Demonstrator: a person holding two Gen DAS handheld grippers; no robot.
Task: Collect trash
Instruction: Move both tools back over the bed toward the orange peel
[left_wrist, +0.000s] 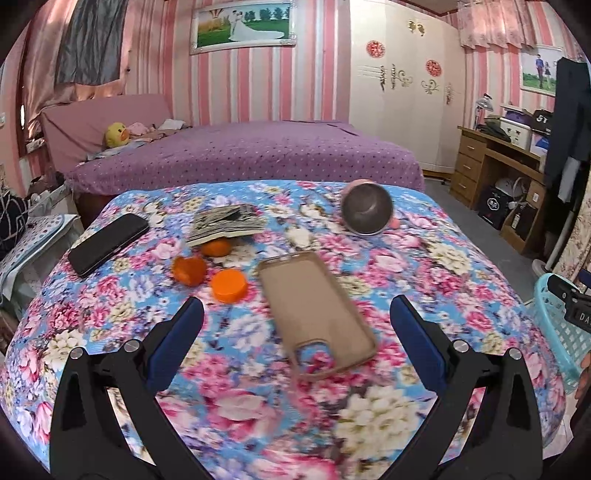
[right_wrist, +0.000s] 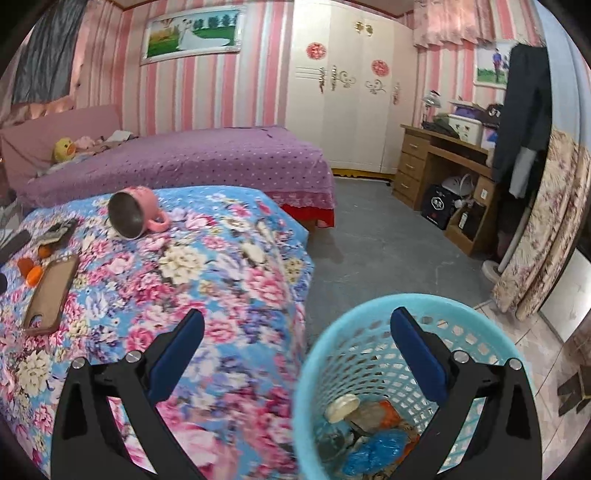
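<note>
Floral bedcover (left_wrist: 258, 406) carries orange peel (left_wrist: 189, 270) and an orange cap (left_wrist: 229, 285) near the phone case (left_wrist: 316, 314). Both grippers, left (left_wrist: 295, 325) and right (right_wrist: 297, 332), hang released and empty; the right one hovers over the blue basket (right_wrist: 317, 354), which already holds trash. Judging by this, the next move is for the left to reach forward and clench the cap or peel.

We carry two matching tools: our black plastic left gripper (left_wrist: 295, 314) and black plastic right gripper (right_wrist: 297, 325), each with flat blue finger pads (left_wrist: 177, 343) and round silver screws (left_wrist: 131, 346) on angular arms.
</note>
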